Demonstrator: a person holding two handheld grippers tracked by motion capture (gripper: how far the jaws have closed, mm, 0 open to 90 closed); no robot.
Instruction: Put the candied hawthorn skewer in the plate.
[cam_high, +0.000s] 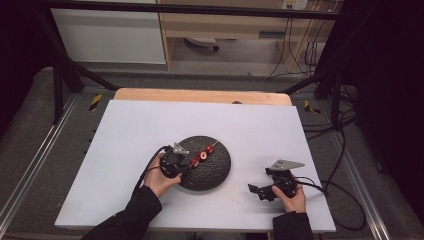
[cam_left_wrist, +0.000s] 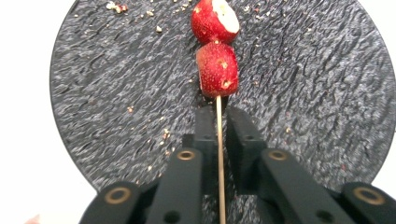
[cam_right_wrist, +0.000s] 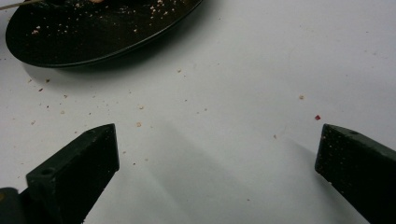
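A thin wooden skewer (cam_left_wrist: 219, 140) carries red fruit pieces (cam_left_wrist: 217, 69) over a round black textured plate (cam_high: 215, 172). My left gripper (cam_left_wrist: 218, 122) is shut on the bare stick just below the lowest piece. In the high view the left gripper (cam_high: 183, 162) sits at the plate's left edge, and the skewer with three red pieces (cam_high: 202, 155) points up and right across the plate. My right gripper (cam_high: 257, 191) rests low over the white board to the right of the plate. Its jaws stand wide apart in the right gripper view (cam_right_wrist: 217, 154) with nothing between them.
The plate (cam_right_wrist: 93, 32) lies on a white board (cam_high: 130, 130) over a wooden table; crumbs (cam_right_wrist: 138, 124) dot the board and the plate. A black frame and cables (cam_high: 340, 165) run along the right side. A shelf unit stands behind the table.
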